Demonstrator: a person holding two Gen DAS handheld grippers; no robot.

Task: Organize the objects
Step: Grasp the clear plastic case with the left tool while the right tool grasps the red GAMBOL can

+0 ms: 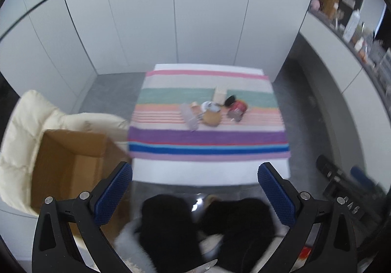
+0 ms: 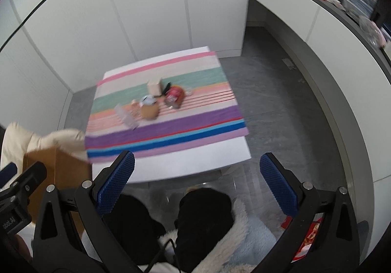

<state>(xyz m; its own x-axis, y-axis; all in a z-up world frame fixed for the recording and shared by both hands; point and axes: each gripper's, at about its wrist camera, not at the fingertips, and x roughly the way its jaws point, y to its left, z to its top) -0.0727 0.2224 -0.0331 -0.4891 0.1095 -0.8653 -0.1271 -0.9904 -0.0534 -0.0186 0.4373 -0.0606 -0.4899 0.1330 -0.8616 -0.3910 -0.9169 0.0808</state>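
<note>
A small white table (image 1: 210, 171) with a striped cloth (image 1: 207, 137) holds a cluster of small objects: a clear plastic packet (image 1: 189, 116), a tan round pouch (image 1: 212, 117), a white round item (image 1: 208, 105), a beige box (image 1: 220, 95), a black item (image 1: 230, 100) and a red jar (image 1: 237, 109). The cluster also shows in the right wrist view (image 2: 152, 102). My left gripper (image 1: 195, 190) is open and empty, held high in front of the table. My right gripper (image 2: 196, 182) is open and empty too, well short of the objects.
An open cardboard box (image 1: 68, 163) stands left of the table on a cream padded seat (image 1: 22, 131). The person's dark-clad knees (image 1: 171, 224) are below the grippers. A curved white counter (image 2: 330, 36) with clutter runs along the right. White panel walls stand behind.
</note>
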